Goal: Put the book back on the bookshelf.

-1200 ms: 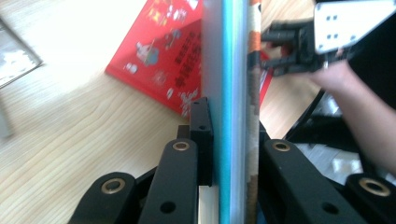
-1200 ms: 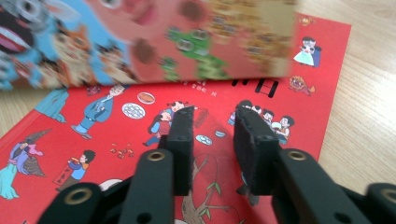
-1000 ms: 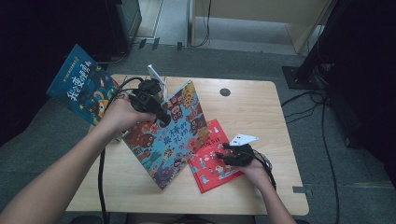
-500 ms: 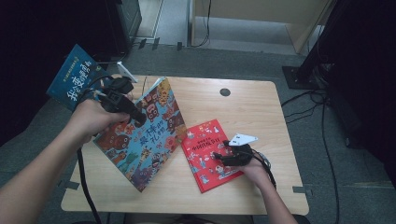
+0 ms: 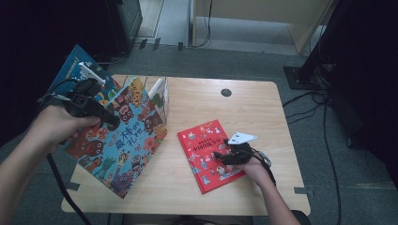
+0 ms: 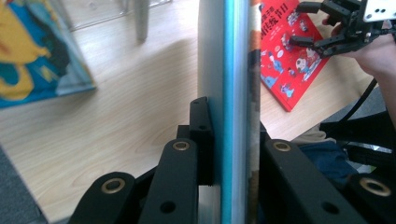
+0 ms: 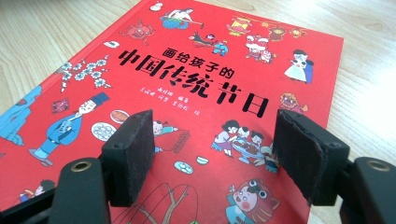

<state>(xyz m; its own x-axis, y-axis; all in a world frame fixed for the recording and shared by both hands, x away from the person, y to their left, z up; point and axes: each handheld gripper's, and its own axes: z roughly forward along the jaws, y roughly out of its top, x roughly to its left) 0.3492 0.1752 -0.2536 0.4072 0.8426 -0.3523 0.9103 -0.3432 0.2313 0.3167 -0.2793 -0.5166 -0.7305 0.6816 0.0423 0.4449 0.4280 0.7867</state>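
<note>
While the large, thin blue picture book with cartoon animals on its cover (image 5: 123,140) is clamped by its edge in the left tool (image 5: 96,111), it is held tilted above the pale wooden surface (image 5: 206,101) at about nine o'clock of the high view, its lower corner reaching towards seven o'clock. Seen along the left tool's jaws, the book's blue edge (image 6: 231,93) is pressed between both pads. At about five o'clock, the red hardcover picture book with black characters (image 5: 206,154) is lain flat on the surface. The right tool (image 5: 224,155) is rested just over it, its jaws having just been opening and now spread wide, with only the red cover (image 7: 210,84) seen beneath them, ungripped
</note>
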